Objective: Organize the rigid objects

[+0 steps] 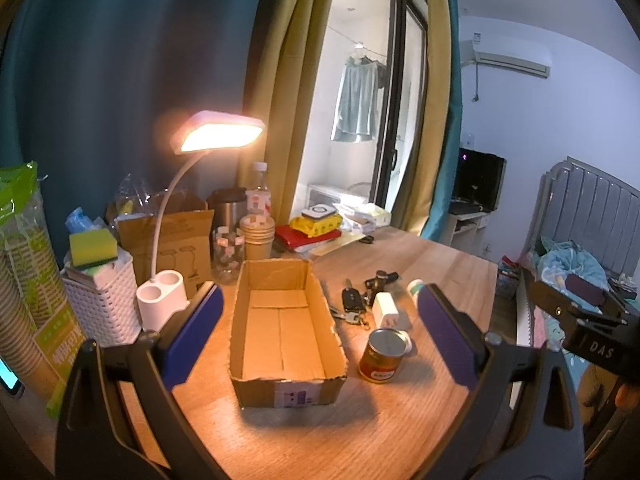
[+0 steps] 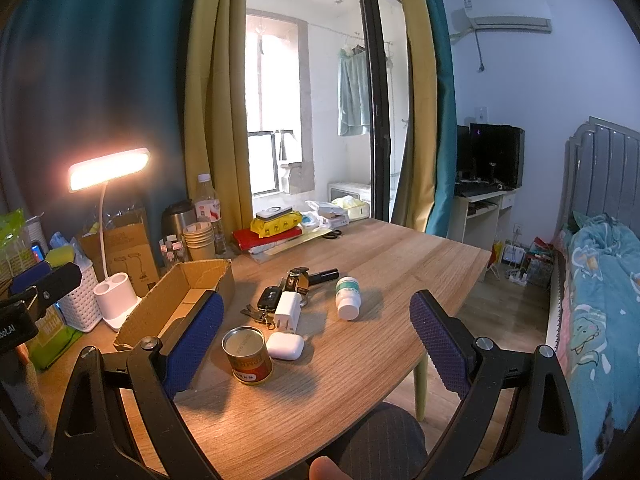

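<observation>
Both grippers are held spread wide and empty above the near edge of the table (image 2: 400,264): the left gripper (image 1: 320,336) is aimed at the open cardboard box (image 1: 280,320), the right gripper (image 2: 316,344) at the loose items to the box's right. Nothing is seen in the box yet. The can (image 2: 247,354) stands upright nearest, with the earbud case (image 2: 285,345) touching or just beside it; farther off lie the charger (image 2: 288,312), keys (image 2: 266,300) and pill bottle (image 2: 348,296). The can is judged stiff, fairly heavy and smooth-walled, so it is best taken across its middle. The case is light and slippery, and is best pinched on its flat faces
</observation>
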Demonstrator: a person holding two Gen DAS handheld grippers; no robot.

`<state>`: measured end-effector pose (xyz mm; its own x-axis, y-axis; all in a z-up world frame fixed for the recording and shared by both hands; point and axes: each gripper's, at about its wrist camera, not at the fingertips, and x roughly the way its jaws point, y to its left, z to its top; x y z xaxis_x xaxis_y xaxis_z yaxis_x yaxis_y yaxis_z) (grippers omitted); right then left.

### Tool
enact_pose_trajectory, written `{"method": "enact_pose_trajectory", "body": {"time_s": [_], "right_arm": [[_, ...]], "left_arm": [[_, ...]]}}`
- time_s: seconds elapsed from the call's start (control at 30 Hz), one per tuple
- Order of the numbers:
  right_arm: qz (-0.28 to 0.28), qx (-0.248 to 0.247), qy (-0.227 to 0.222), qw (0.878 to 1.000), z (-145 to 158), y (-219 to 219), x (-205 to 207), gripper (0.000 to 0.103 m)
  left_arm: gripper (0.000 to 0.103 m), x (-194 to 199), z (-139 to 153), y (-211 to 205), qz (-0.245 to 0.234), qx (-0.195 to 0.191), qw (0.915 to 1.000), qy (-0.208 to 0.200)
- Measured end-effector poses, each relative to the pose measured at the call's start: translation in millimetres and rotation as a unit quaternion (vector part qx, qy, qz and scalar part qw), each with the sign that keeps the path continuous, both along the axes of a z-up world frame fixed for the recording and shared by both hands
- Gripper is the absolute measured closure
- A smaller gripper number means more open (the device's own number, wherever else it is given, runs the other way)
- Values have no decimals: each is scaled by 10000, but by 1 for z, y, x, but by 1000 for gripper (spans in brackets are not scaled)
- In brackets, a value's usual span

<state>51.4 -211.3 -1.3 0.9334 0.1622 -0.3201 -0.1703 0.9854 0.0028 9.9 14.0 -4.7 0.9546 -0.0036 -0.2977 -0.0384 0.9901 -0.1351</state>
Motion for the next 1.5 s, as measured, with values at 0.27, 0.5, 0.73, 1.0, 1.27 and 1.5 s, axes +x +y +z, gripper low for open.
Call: {"method": "enact_pose_trajectory", "body": {"time_s": [0.27, 0.5, 0.73, 1.0, 1.27, 1.5], "right_arm": [[5, 10, 6, 10000, 0, 0, 0, 7], [3, -2, 7, 10000, -1, -1, -1, 7], [-6, -6, 27, 10000, -3, 1, 1, 7], [4, -5, 59, 10000, -6, 3, 2, 7], [118, -105, 253, 9996, -21, 10, 25, 7], [283, -237, 557, 9978, -41, 19, 58, 7]], "left_arm": [[4, 0, 0, 0, 2, -8, 10000, -13], [4, 0, 0, 0, 0, -7, 10000, -7], [4, 0, 0, -1, -11, 4, 10000, -2], [4, 6, -5, 2, 52, 3, 10000, 35], [4, 32, -28, 14, 278, 57, 9988, 386], [5, 68, -67, 38, 490, 2, 9942, 961]]}}
